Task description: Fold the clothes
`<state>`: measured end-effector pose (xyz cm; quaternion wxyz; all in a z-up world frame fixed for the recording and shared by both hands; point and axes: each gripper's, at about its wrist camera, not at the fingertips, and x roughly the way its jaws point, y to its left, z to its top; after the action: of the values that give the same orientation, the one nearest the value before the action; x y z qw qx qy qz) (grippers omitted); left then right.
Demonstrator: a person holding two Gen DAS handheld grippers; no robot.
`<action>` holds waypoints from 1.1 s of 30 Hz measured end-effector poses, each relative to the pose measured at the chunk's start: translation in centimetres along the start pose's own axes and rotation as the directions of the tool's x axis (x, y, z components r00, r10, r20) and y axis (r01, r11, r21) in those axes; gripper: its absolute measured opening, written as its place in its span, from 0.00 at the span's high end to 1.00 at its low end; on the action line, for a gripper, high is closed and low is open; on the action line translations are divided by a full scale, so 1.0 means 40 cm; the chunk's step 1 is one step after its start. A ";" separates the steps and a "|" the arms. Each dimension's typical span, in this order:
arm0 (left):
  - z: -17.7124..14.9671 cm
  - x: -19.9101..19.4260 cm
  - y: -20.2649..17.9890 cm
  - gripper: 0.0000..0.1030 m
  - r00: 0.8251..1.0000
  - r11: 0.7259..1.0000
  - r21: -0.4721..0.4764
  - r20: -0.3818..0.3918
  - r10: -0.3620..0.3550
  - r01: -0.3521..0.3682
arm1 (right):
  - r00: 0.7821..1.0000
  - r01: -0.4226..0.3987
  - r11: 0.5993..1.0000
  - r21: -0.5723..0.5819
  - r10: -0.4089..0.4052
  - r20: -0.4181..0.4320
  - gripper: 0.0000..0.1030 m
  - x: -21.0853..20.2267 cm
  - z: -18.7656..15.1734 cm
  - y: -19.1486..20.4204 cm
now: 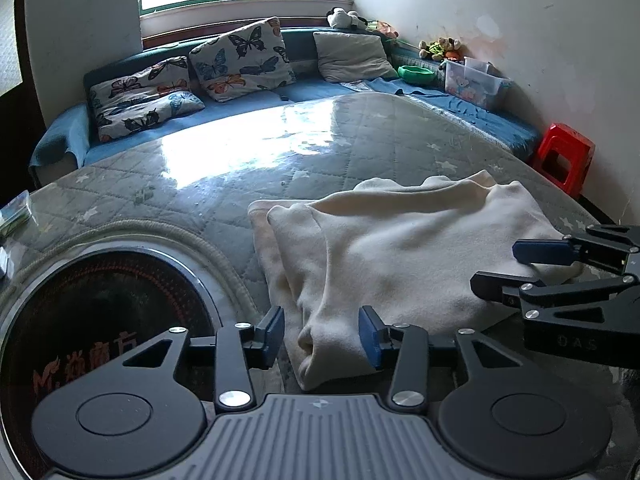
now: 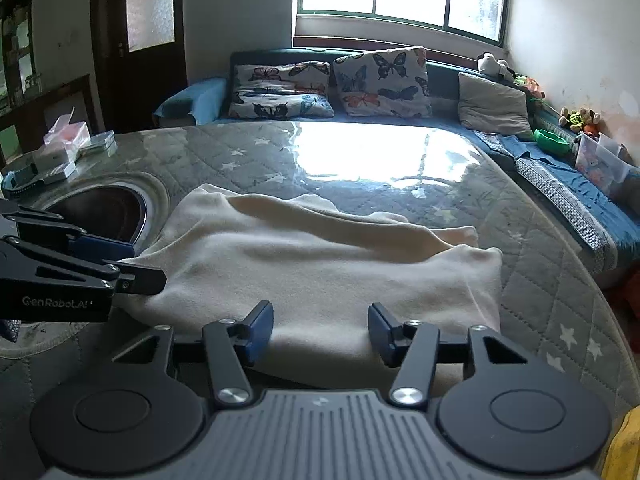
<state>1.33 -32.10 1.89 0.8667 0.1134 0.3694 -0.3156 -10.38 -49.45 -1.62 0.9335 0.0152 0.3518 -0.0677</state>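
A cream garment lies partly folded on the quilted table; it also shows in the right wrist view. My left gripper is open, its jaws on either side of the garment's near left corner, not closed on it. It shows from the side in the right wrist view. My right gripper is open over the garment's near edge, and it shows in the left wrist view at the garment's right edge.
A round cooktop is set into the table at the left. Boxes and bags sit at the table's far left. A blue sofa with butterfly cushions runs behind. A red stool stands at the right.
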 end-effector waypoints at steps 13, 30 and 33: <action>-0.039 -0.055 -0.009 0.36 1.000 1.000 -0.024 0.005 0.001 -0.001 | 1.000 0.010 1.000 0.008 -0.010 0.004 0.29 -0.016 -0.028 0.018; -0.081 -0.118 -0.024 0.15 0.999 1.000 -0.029 0.042 0.009 -0.008 | 1.000 0.010 1.000 0.017 -0.011 0.025 0.09 -0.069 -0.065 0.048; -0.089 -0.125 -0.024 0.12 0.999 1.000 -0.027 0.048 0.012 -0.011 | 0.999 0.022 1.000 0.014 -0.022 0.030 0.05 -0.077 -0.069 0.053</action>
<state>-3.93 -29.01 3.00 0.8786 0.0961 0.3520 -0.3082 -14.18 -46.78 -1.69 0.9378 0.0167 0.3372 -0.0807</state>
